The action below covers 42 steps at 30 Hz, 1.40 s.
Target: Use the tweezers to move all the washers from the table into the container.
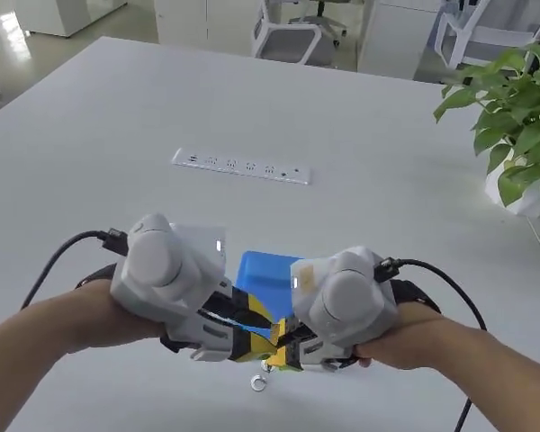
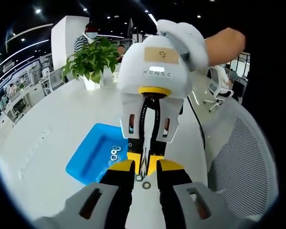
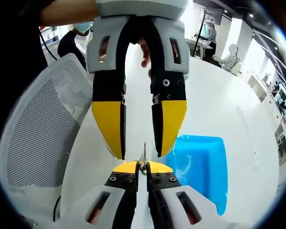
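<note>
A blue container (image 1: pixel 256 270) sits on the white table just beyond both grippers, and several washers (image 2: pixel 114 152) lie inside it. My right gripper (image 3: pixel 143 167), on the right in the head view (image 1: pixel 285 349), is shut on thin metal tweezers (image 3: pixel 144 153) that point toward the left gripper. My left gripper (image 2: pixel 144 167) faces it, open, with its yellow fingers (image 3: pixel 109 124) on either side of the tweezers' tip (image 2: pixel 143 164). Two loose washers (image 2: pixel 146 184) lie on the table under the tweezers. One washer (image 1: pixel 259 382) sits below the jaws in the head view.
A white power strip (image 1: pixel 241 166) lies mid-table. A potted plant (image 1: pixel 513 117) stands at the right edge. A mesh office chair (image 3: pixel 33 157) is close behind the person, and other chairs and people are in the background.
</note>
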### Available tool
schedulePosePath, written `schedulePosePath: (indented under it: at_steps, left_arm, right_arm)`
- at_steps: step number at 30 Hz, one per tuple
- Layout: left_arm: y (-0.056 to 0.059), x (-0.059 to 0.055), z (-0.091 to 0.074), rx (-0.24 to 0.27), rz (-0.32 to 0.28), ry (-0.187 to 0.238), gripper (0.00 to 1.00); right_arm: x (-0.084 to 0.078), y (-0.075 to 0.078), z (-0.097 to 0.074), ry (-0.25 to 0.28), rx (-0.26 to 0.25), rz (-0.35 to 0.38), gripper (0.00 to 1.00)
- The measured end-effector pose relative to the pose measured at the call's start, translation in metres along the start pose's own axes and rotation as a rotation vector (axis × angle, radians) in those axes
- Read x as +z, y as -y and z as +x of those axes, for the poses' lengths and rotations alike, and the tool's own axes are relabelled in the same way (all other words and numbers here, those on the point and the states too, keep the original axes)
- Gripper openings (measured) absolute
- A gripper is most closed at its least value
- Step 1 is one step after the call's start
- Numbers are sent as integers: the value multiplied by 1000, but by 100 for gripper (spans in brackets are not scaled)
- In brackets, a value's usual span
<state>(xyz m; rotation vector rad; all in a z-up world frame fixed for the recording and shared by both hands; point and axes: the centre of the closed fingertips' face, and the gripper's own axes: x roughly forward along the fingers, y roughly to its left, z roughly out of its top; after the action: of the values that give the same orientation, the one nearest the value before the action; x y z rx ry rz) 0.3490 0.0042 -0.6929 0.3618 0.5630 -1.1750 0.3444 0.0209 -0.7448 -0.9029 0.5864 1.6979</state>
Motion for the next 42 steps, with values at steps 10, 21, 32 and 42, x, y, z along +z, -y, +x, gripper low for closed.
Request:
schedulePosePath:
  at_steps: [10,21,32,42]
  left_arm:
    - [-5,1,-16,52,-43,50,54]
    - [-6,-1,-31,91,-93,105,74]
    - [-6,-4,-43,138,-131,132,94]
    - [-5,-13,-50,168,-161,132,99]
  right_arm:
    - [16,1,-22,8,-10,-25,6]
    - [32,8,-46,16,-15,-32,7]
    - [35,42,-63,30,-80,-42,7]
    - [22,61,-59,27,-102,-33,7]
